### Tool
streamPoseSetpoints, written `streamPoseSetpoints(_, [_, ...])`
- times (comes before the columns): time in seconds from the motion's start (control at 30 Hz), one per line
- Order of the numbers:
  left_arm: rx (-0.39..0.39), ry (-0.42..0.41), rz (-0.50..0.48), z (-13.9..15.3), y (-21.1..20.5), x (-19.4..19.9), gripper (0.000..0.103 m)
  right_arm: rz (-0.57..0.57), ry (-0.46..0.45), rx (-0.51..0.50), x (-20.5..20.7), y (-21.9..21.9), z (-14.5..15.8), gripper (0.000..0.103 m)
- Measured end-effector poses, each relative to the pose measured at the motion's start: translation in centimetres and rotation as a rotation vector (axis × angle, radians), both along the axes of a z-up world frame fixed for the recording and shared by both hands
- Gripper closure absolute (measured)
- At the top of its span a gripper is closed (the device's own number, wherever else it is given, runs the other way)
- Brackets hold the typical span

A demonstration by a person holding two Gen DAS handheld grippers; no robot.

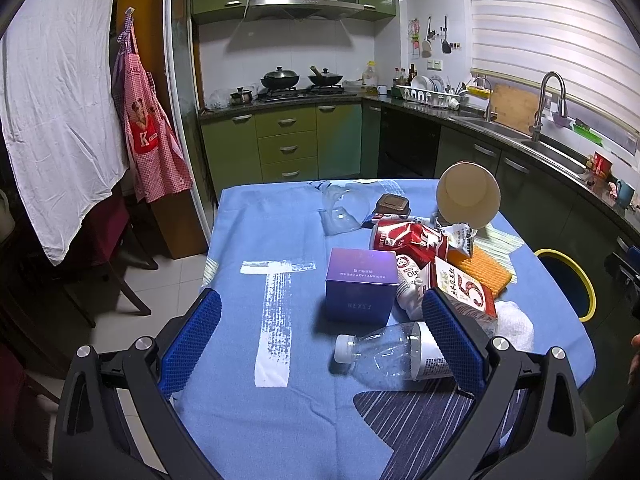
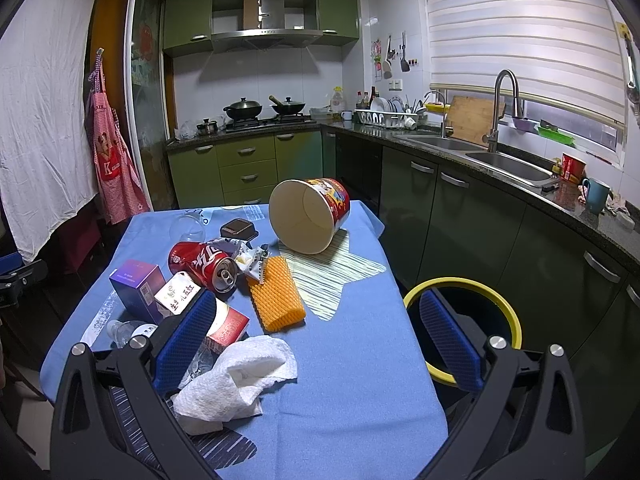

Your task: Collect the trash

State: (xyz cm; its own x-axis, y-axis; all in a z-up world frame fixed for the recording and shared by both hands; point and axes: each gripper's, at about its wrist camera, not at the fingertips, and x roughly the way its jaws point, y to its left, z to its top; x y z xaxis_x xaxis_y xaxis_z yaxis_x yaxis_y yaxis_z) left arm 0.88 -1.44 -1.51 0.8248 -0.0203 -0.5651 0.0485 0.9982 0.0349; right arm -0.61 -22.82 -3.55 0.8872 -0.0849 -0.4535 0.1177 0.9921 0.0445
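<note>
My left gripper [image 1: 320,328] stands with its blue pads spread wide, holding nothing, above the near end of the table [image 1: 240,240]. Nearest to it a clear plastic bottle [image 1: 394,354] lies on its side, cap toward the left. Just beyond stands a purple box [image 1: 361,285], with a red-and-white carton [image 1: 466,290] beside it to the right.

My right gripper [image 2: 320,336] is likewise fully open and empty. A crumpled white paper towel [image 2: 236,380] lies between its fingers, closer to the left pad [image 2: 184,340]. The right pad hangs past the table edge, over a yellow-rimmed bin [image 2: 464,284] on the floor.

Farther out: an orange foam net sleeve [image 2: 276,296], a dented red can [image 2: 202,264] on its side, a crumpled wrapper [image 2: 252,258] touching both, then a tipped paper bowl [image 2: 310,214], mouth toward me, and a dark plastic tub [image 2: 239,229].
</note>
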Motion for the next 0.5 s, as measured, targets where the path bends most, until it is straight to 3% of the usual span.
streamPoseSetpoints(0.5, [0.005,0.007,0.0,-0.51,-0.06,0.16,0.004,0.0,0.002,0.0,0.06,-0.06,-0.12,0.006])
